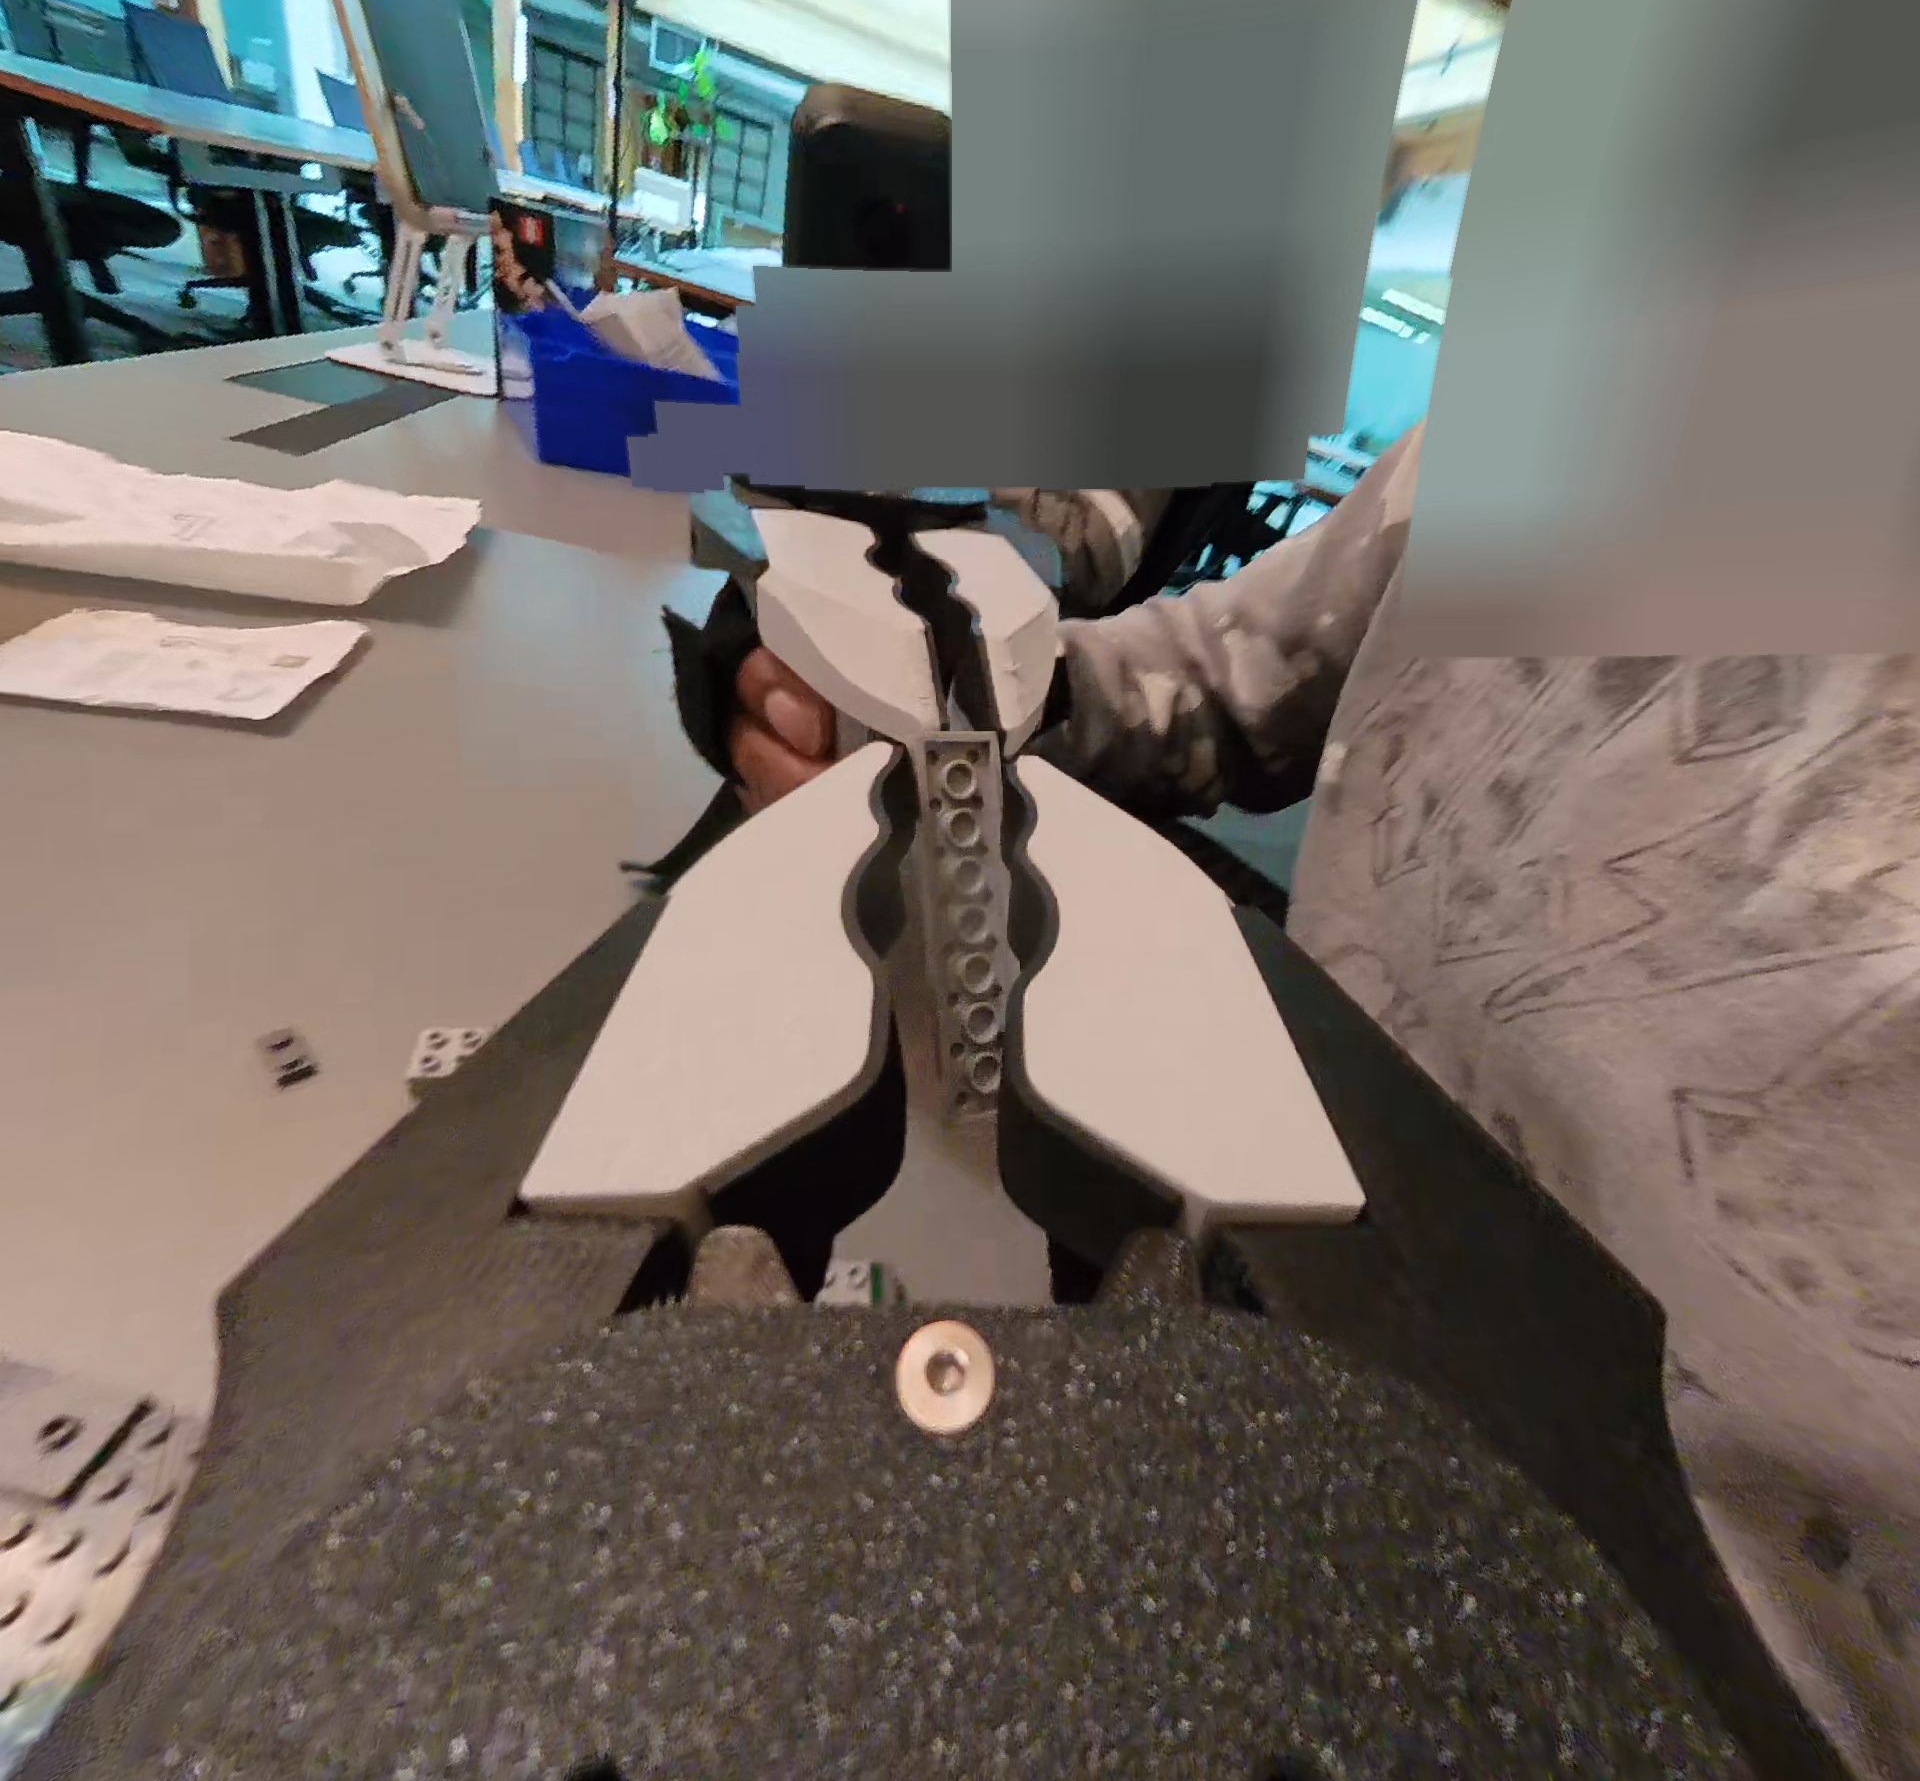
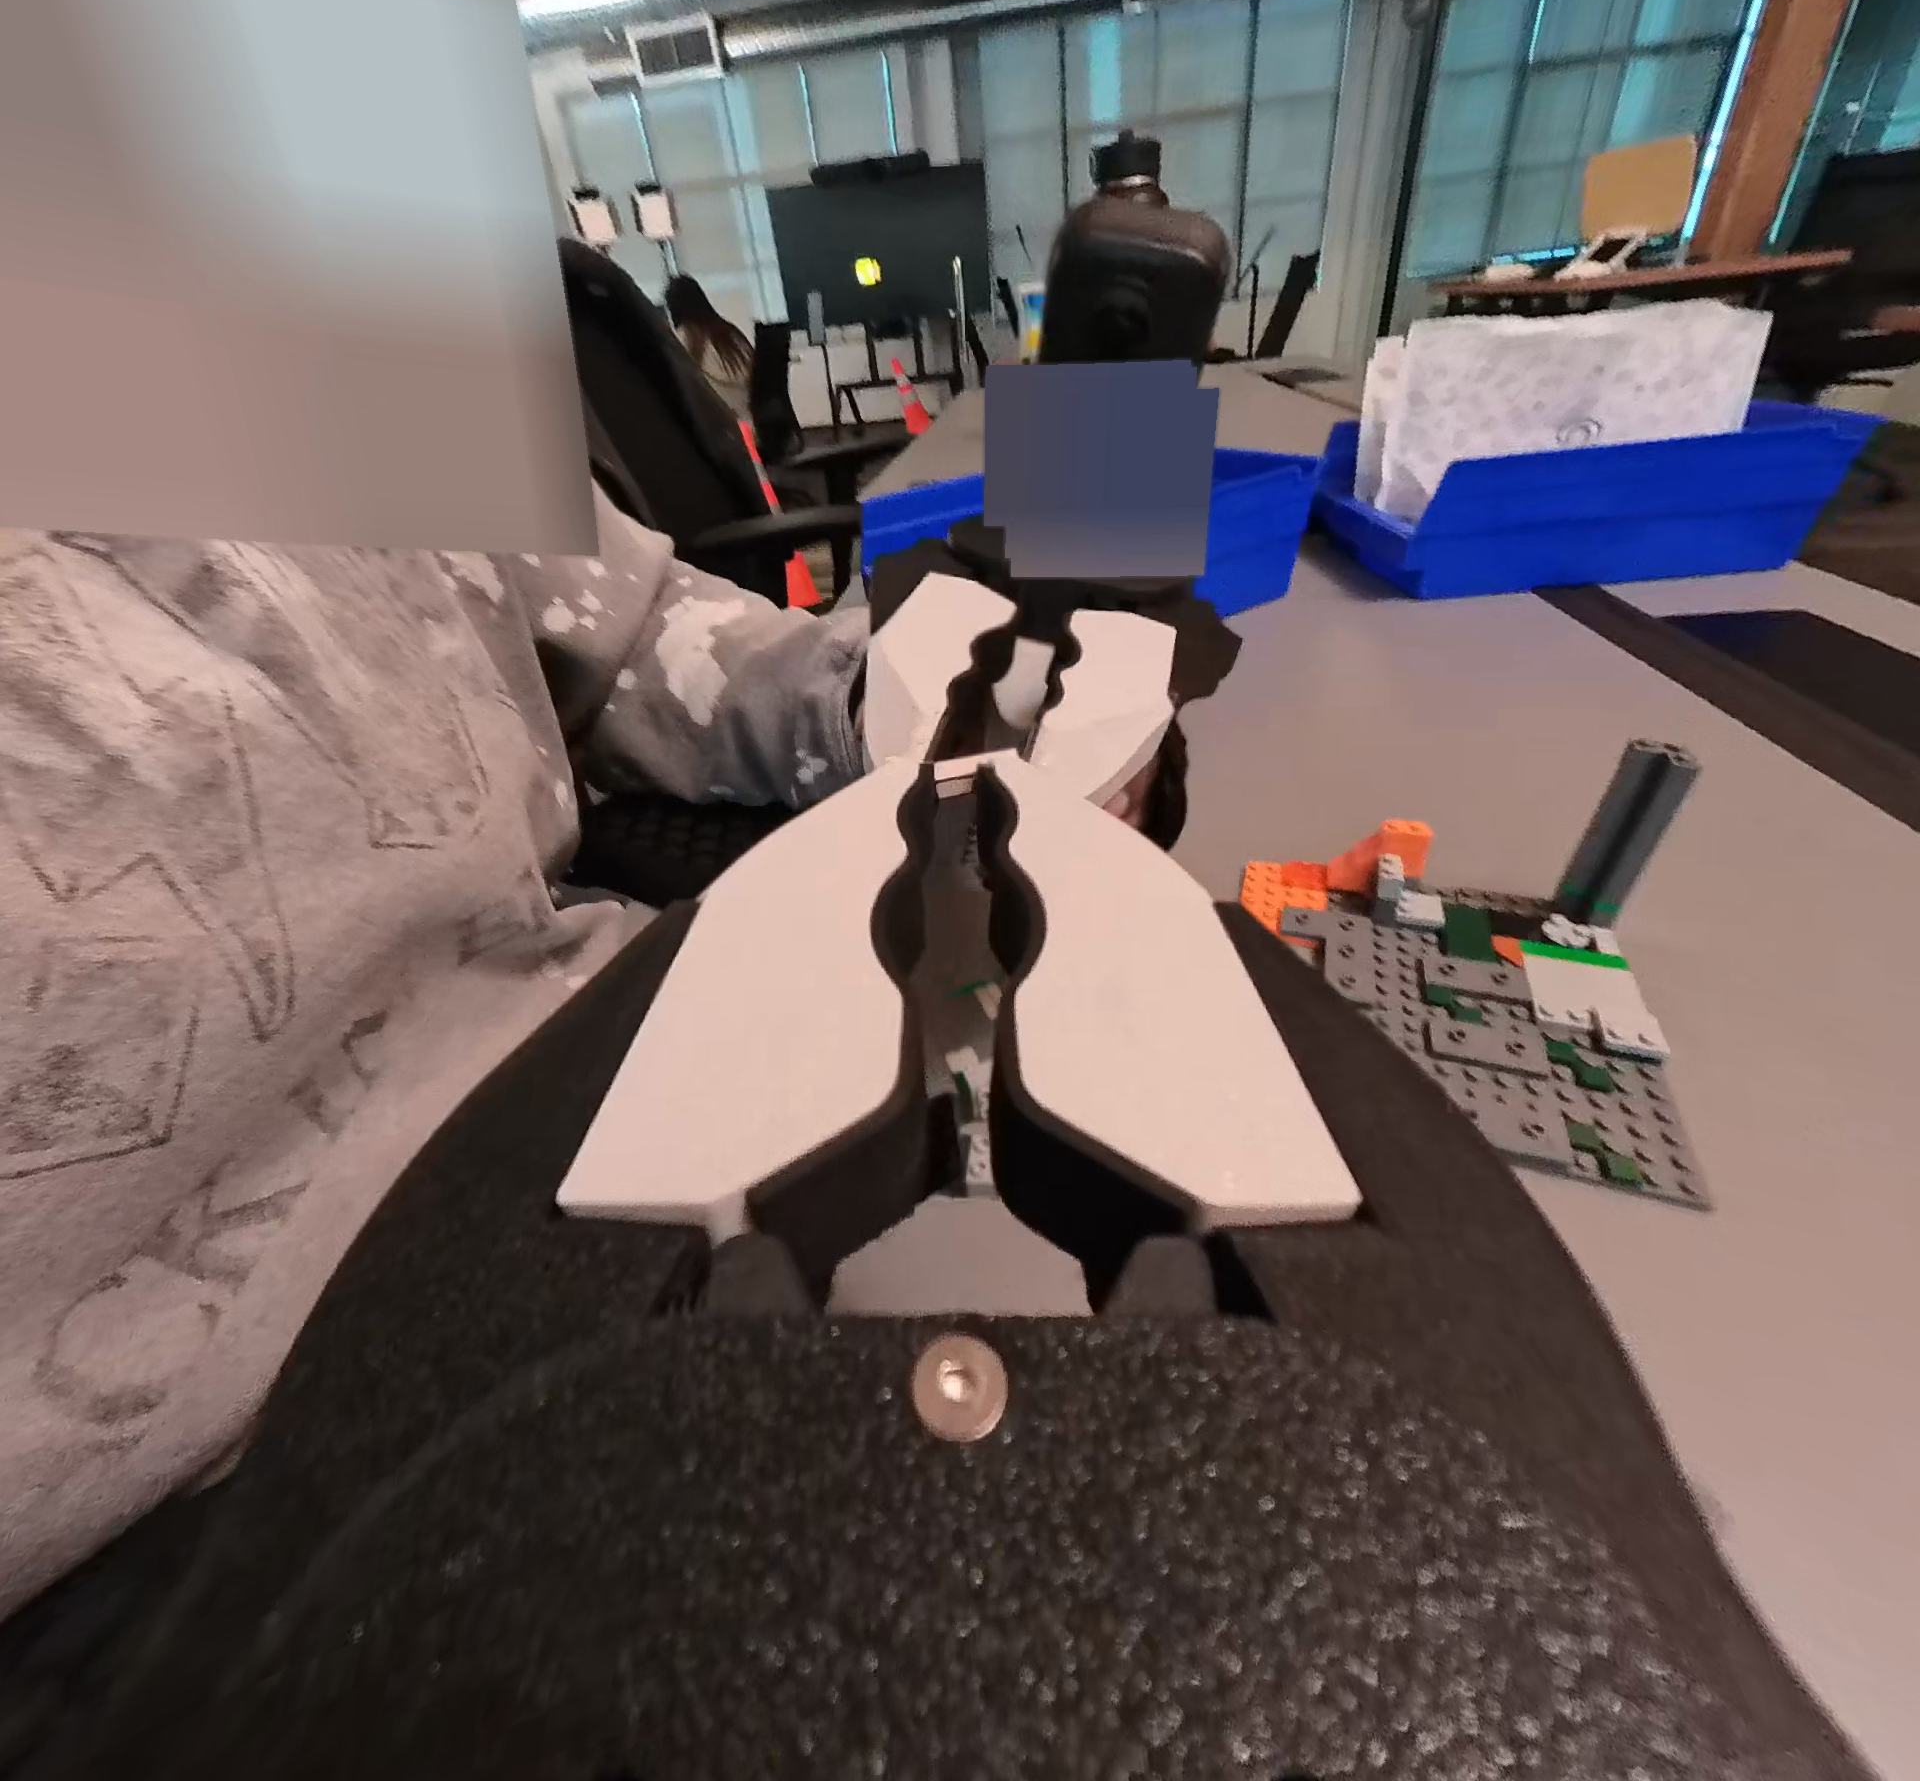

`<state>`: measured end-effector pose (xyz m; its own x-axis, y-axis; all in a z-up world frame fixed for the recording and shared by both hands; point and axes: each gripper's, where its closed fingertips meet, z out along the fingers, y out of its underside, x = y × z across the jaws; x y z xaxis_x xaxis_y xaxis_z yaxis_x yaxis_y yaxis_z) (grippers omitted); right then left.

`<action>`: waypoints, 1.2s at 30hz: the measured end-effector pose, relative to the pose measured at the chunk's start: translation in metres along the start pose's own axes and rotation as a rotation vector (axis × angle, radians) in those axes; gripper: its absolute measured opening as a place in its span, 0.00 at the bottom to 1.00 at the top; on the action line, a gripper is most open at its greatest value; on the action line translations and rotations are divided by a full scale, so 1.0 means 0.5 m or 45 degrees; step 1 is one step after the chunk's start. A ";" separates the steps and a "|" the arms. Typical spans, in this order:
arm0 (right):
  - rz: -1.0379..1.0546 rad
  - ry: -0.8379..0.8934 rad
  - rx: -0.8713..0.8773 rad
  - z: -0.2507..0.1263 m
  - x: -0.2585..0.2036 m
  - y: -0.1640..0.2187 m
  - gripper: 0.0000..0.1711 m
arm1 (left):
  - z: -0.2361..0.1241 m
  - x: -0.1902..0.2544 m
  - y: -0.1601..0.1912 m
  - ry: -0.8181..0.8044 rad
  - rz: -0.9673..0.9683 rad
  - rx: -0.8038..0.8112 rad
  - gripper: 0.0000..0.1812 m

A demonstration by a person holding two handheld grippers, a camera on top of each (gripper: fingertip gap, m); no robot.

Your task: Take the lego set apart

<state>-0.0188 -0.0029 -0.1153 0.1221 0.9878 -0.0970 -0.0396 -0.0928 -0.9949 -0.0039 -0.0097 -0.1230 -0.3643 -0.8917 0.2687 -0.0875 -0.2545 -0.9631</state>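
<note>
A long grey studded lego plate [image 1: 964,910] stands on edge between the 2 white fingers [image 1: 727,983] of the left hand-held gripper [image 1: 940,775], studs facing the camera, running from deep in the throat at 6 o'clock out to the fingertips at 12 o'clock. The fingers are narrowed onto it and clamp its sides. Just past its far end, at 12 o'clock, the right hand-held gripper [image 1: 951,703] points back toward it, fingertips almost meeting the plate's end; a hand [image 1: 784,723] wraps that tool at about 10 o'clock from the plate.

In the right wrist view the right hand-held gripper [image 2: 961,775] is drawn narrow around a thin, dark-and-grey lego piece [image 2: 961,1035] seen edge-on in its gap; the left hand-held gripper [image 2: 1023,692] faces it at 12 o'clock, also narrowed, with something white between its fingers. Whether both tools hold 1 joined piece cannot be told.

The rest of the lego set [image 2: 1475,1014], a grey baseplate with green, white and orange bricks and a dark upright column, lies on the grey surface [image 2: 1403,713] at 3 o'clock of the right tool, well apart from it. Small loose bricks [image 1: 447,1051] lie at 9 o'clock of the left tool. Blue bins [image 2: 1600,505] sit farther off at 1 o'clock, and white paper bags [image 1: 208,536] at 10 o'clock in the left view.
</note>
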 end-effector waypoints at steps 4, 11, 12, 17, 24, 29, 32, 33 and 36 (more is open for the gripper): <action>-0.036 -0.017 0.051 -0.002 -0.006 -0.005 0.04 | 0.003 0.007 -0.007 0.049 -0.053 0.061 0.08; -0.171 -0.003 -0.033 -0.011 -0.007 0.020 0.04 | 0.009 0.004 0.013 0.058 -0.083 0.037 0.08; -0.177 -0.007 -0.041 -0.013 -0.008 0.023 0.04 | 0.012 0.003 0.015 0.056 -0.084 0.031 0.08; -0.200 -0.016 -0.090 -0.019 -0.010 0.037 0.04 | 0.017 0.002 0.029 0.056 -0.075 -0.005 0.08; -0.170 -0.067 -0.079 -0.022 -0.016 0.045 0.04 | 0.021 0.006 0.037 0.076 -0.090 -0.019 0.08; -0.147 -0.092 -0.052 -0.024 -0.019 0.046 0.04 | 0.023 0.008 0.038 0.094 -0.120 -0.003 0.07; -0.133 -0.106 -0.041 -0.025 -0.021 0.048 0.04 | 0.024 0.009 0.039 0.102 -0.128 0.002 0.07; -0.133 -0.107 -0.040 -0.026 -0.021 0.048 0.04 | 0.025 0.008 0.039 0.098 -0.129 0.003 0.07; -0.125 -0.108 -0.028 -0.026 -0.020 0.047 0.04 | 0.024 0.008 0.038 0.109 -0.142 0.016 0.07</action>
<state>-0.0081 -0.0167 -0.1380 0.0403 0.9992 0.0024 -0.0097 0.0028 -0.9999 0.0042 -0.0228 -0.1399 -0.4306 -0.8228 0.3711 -0.1202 -0.3552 -0.9270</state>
